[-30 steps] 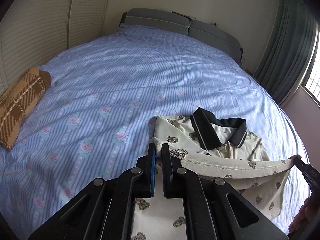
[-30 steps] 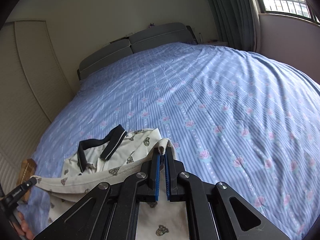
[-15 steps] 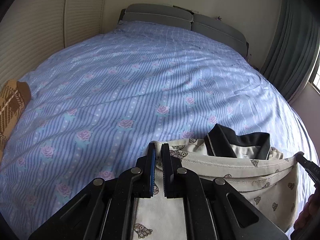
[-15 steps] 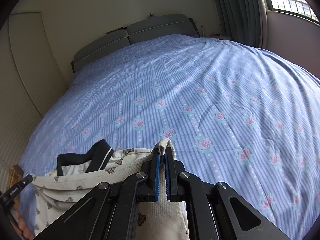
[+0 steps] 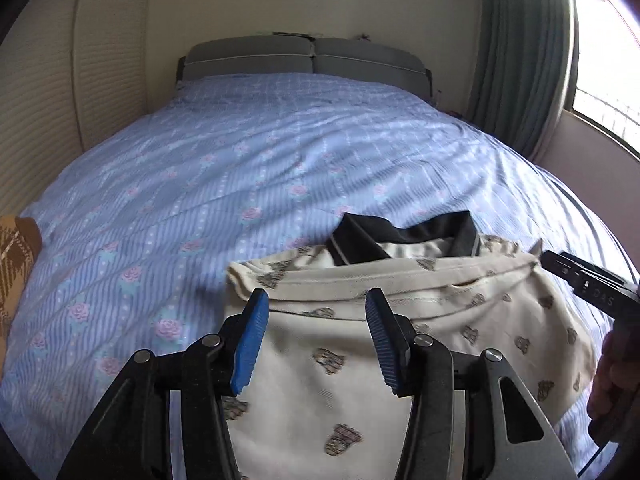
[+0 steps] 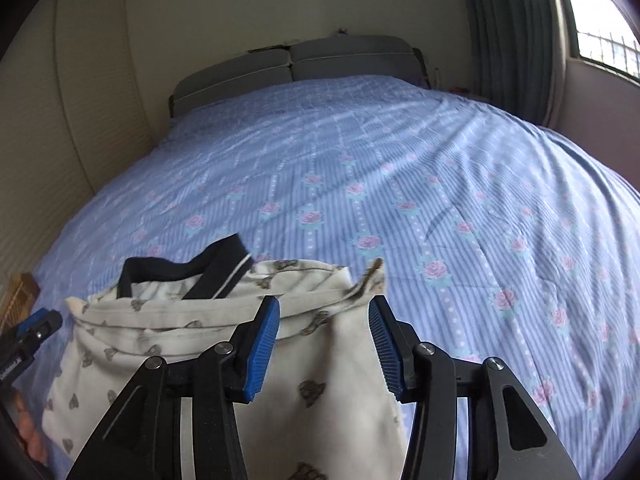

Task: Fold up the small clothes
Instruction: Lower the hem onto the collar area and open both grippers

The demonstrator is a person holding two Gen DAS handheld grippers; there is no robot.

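The shirt (image 5: 360, 364) lies on the bed (image 5: 280, 168) near its foot end — a small cream polo printed with little dark figures, its black collar (image 5: 404, 232) toward the headboard (image 5: 304, 56). Its lower part is doubled up over the body, so the hem runs across just below the collar, a bit rumpled at both corners.

The left gripper (image 5: 316, 340) hangs over the shirt's left corner with its jaws opening; the blue pads (image 5: 250, 344) stand apart and press on nothing, the cloth lying loose below the gap. The right gripper (image 6: 322, 344) is the same on the other side — jaws opening, the pads (image 6: 264, 344) clear of the fabric, and the hem corner (image 6: 370, 280) sticking up a little just beyond the tips.

In the left view the right gripper's black body shows at the far right edge, with a hand (image 5: 612, 376) around it. The bedsheet is blue-striped with pink roses, lightly creased. A brown plaid cushion (image 5: 14, 264) sits at the left edge of the bed, well apart from the shirt. Green curtains (image 5: 520, 52) hang beside a bright window (image 6: 600, 24) on the right.
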